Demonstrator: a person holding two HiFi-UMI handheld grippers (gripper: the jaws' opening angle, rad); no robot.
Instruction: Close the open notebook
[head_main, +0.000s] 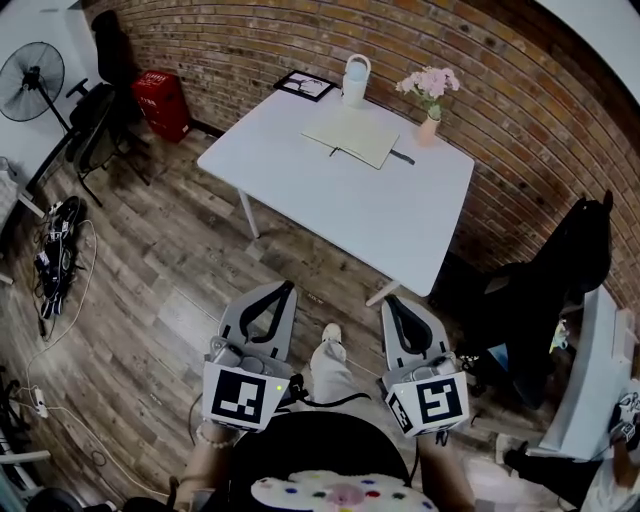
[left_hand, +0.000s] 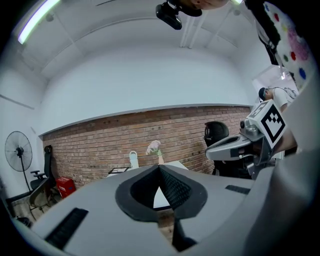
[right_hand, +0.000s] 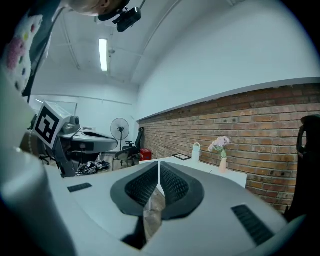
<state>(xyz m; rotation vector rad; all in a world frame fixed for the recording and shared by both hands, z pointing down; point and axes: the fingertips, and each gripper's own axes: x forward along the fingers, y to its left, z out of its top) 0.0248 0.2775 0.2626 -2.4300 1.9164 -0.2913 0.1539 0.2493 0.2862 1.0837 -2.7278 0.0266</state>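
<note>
Notebook lying open at twelve o'clock, far part of white table. Approach step, probably: left gripper and right gripper down at six o'clock, jaws pressed together, empty (well apart from table). Next: closing in, parting jaws, catching one cover, folding it over.

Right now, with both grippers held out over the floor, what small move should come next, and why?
Probably walk toward the white table: the open notebook lies near its far edge, well beyond the left gripper and right gripper, which are both shut, empty and over the wooden floor.
</note>
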